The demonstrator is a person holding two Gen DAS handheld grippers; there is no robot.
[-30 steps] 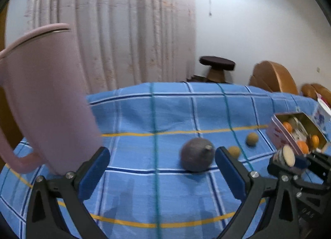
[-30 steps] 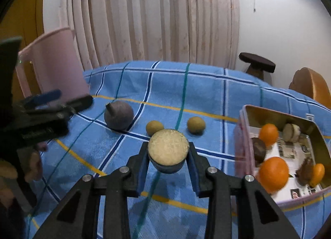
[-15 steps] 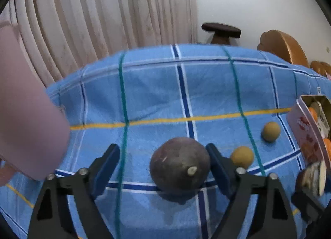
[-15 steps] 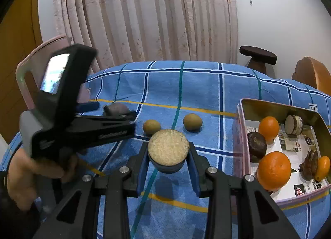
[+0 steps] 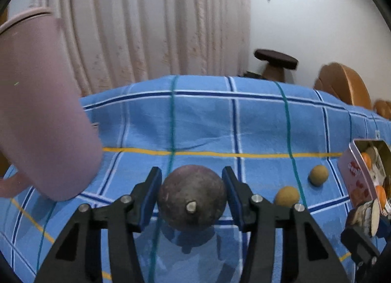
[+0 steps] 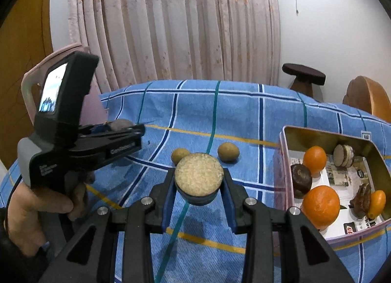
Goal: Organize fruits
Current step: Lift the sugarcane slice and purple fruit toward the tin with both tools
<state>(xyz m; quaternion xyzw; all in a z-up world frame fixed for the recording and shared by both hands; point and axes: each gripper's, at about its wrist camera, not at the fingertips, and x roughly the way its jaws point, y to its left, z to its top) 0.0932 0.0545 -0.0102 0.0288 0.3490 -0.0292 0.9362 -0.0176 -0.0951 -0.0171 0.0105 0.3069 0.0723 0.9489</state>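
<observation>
My left gripper (image 5: 191, 193) is shut on a dark purple round fruit (image 5: 191, 196) with a short stem, held just above the blue checked tablecloth (image 5: 205, 124). My right gripper (image 6: 198, 181) is shut on a halved fruit (image 6: 198, 176) with a pale cut face up. Two small brown round fruits (image 6: 228, 152) (image 6: 180, 155) lie on the cloth beyond it. A metal tin (image 6: 284, 136) at the right holds oranges (image 6: 320, 206) and dark fruits. In the right wrist view the left gripper (image 6: 117, 127) is at the left, by the jug.
A tall pink jug (image 5: 39, 111) stands at the cloth's left side, close to my left gripper. Curtains (image 6: 176, 26) hang behind the table. A dark stool (image 6: 303, 75) and wooden chairs (image 6: 366, 97) stand at the far right.
My left gripper moved onto the purple fruit, closed on it and raised it slightly. My right gripper kept its halved fruit and barely moved.
</observation>
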